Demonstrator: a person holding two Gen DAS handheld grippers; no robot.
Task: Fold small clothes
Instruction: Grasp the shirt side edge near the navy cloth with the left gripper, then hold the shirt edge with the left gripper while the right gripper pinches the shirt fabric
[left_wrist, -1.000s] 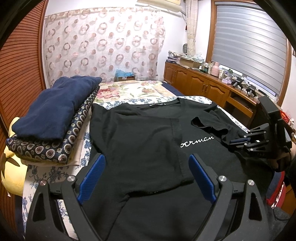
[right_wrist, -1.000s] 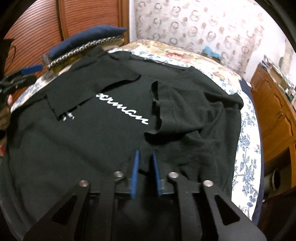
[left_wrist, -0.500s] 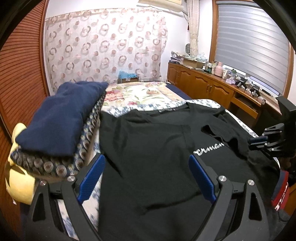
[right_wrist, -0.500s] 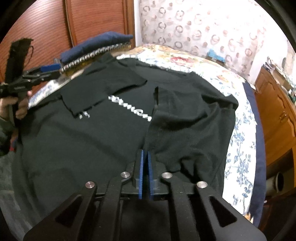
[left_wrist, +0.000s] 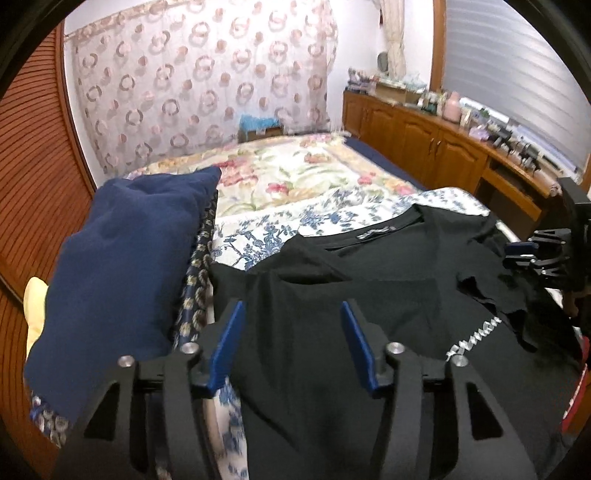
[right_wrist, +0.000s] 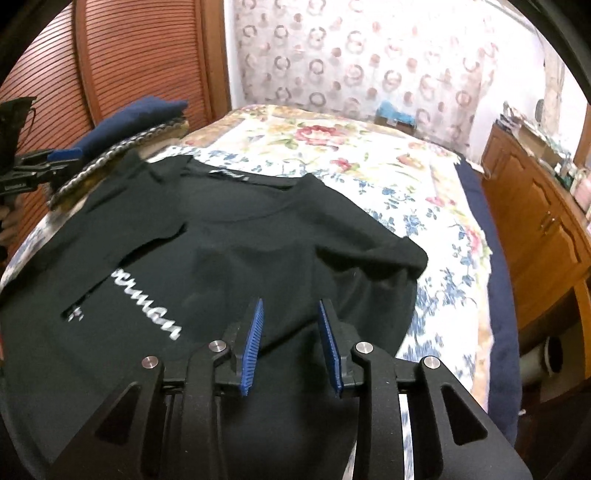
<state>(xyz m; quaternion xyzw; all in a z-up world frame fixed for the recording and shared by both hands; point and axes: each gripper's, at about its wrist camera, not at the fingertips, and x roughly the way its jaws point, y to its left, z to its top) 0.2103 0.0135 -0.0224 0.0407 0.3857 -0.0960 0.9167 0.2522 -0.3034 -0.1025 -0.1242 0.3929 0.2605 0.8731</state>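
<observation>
A black T-shirt lies spread face up on the bed, its collar toward the far end and white script lettering across the chest. Both short sleeves are folded in over the body: one flap lies across the chest on the left side, the other bunches in a rumpled fold at the right edge.

The left gripper hangs over the shirt's left part, close to the cloth's left edge. Its jaws have just been closing and now stand about half apart, with black cloth seen behind the gap; nothing is pinched between the blue pads.

The right gripper hangs over the shirt's near right part. Its jaws have just been opening and stand a modest way apart, gripping nothing; the cloth lies below them.

To the left of the shirt, against the slatted wooden door, sits a stack of folded bedding with a navy blanket on top and a patterned quilt under it. A floral bedspread covers the far half of the bed, and a wooden cabinet runs along the right wall. A circle-print curtain hangs at the far end.
</observation>
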